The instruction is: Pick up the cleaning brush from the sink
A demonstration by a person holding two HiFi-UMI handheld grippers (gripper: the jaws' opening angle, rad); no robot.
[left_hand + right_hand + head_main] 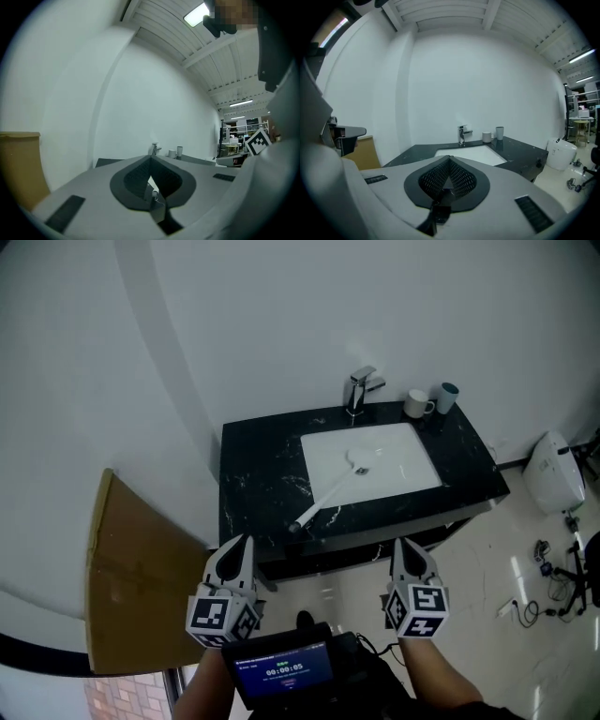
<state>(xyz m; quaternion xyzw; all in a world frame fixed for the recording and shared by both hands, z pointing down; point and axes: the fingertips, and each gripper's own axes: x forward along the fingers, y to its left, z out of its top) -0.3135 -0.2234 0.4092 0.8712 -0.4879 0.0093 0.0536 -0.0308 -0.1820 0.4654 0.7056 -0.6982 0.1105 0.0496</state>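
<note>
The cleaning brush (325, 502) is white with a long handle. Its head lies in the white sink basin (398, 460) and its handle sticks out over the black counter's front edge. Both grippers hang in front of the counter, well short of the brush. My left gripper (245, 544) is shut with nothing in it, and its pads meet at a point in the left gripper view (151, 160). My right gripper (401, 545) is also shut and empty (450, 159). The right gripper's own jaws hide the brush in its view.
A chrome faucet (360, 391) stands behind the basin, with two cups (419, 404) to its right on the black marble counter (258, 479). Cardboard (131, 577) leans at the left. A white appliance (553, 470) and cables lie on the floor at the right.
</note>
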